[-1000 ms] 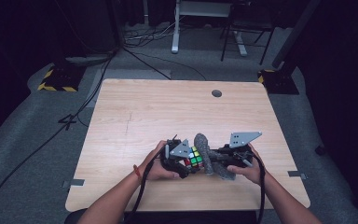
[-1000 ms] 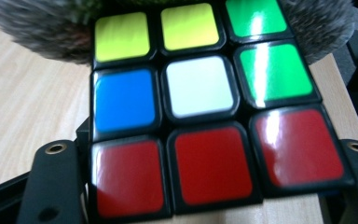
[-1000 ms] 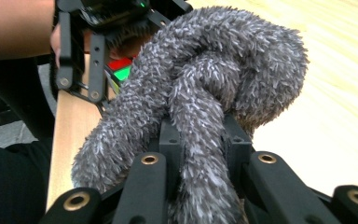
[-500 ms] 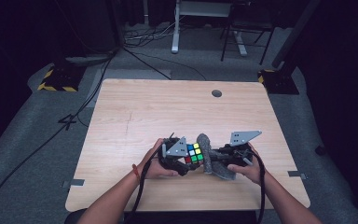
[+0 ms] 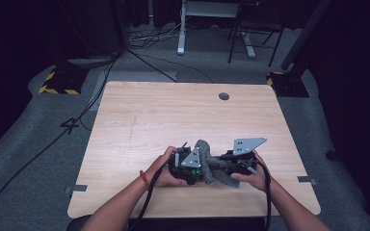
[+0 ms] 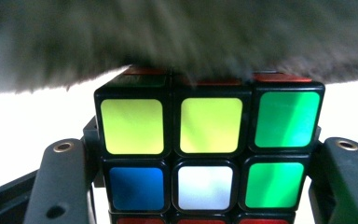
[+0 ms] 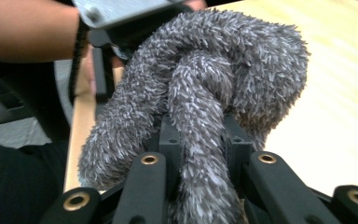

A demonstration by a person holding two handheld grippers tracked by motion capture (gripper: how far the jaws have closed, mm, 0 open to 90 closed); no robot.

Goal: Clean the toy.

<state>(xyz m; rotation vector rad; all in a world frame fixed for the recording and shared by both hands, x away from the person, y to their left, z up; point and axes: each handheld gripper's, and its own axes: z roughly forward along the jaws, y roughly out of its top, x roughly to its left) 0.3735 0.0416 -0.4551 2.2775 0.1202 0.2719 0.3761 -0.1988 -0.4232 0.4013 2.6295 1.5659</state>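
Moved: grey fuzzy cloth (image 5: pixel 211 163) now drapes over the cube (image 6: pixel 209 154).
Left hand-held gripper (image 6: pixel 205 186): jaws just closed, clamping cube.
Right hand-held gripper (image 7: pixel 200 186): clamped on cloth.
Place: desk (image 5: pixel 173 115), near edge.

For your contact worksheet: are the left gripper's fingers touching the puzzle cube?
Touching. In the left gripper view, both fingers press against the sides of the puzzle cube, with no gap showing.

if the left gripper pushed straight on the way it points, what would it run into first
Probably the grey fuzzy cloth. The left gripper is shut on the puzzle cube, and the cloth hangs just beyond the cube's far edge, though depth is hard to judge.
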